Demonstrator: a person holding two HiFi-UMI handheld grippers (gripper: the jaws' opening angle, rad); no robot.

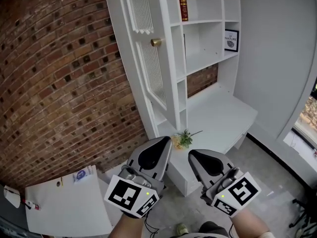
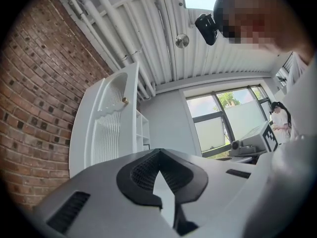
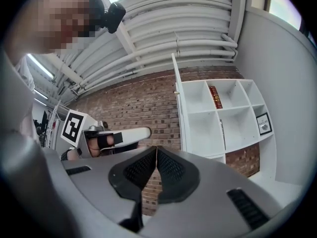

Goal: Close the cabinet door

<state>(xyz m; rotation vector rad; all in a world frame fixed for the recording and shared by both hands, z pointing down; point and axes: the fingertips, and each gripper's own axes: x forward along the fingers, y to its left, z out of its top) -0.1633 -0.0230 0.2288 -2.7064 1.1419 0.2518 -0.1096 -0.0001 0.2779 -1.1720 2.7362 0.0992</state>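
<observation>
The white cabinet (image 1: 208,38) has its tall ribbed door (image 1: 148,58) swung open, edge toward me, with a brass knob (image 1: 156,42) on it. Both grippers are held low in front of the cabinet, apart from the door. My left gripper (image 1: 166,140) is shut and holds nothing, as is my right gripper (image 1: 192,155). The left gripper view looks past the closed tips (image 2: 159,151) at the door (image 2: 116,128) and its knob (image 2: 125,101). From the right gripper (image 3: 157,148) I see the door's edge (image 3: 177,98) and the open shelves (image 3: 223,113).
A red book (image 1: 182,1) and a framed picture (image 1: 231,39) sit on the shelves. A small plant (image 1: 183,139) stands on the low white counter (image 1: 223,118). A brick wall (image 1: 59,83) is at the left, a white table (image 1: 69,207) at the lower left.
</observation>
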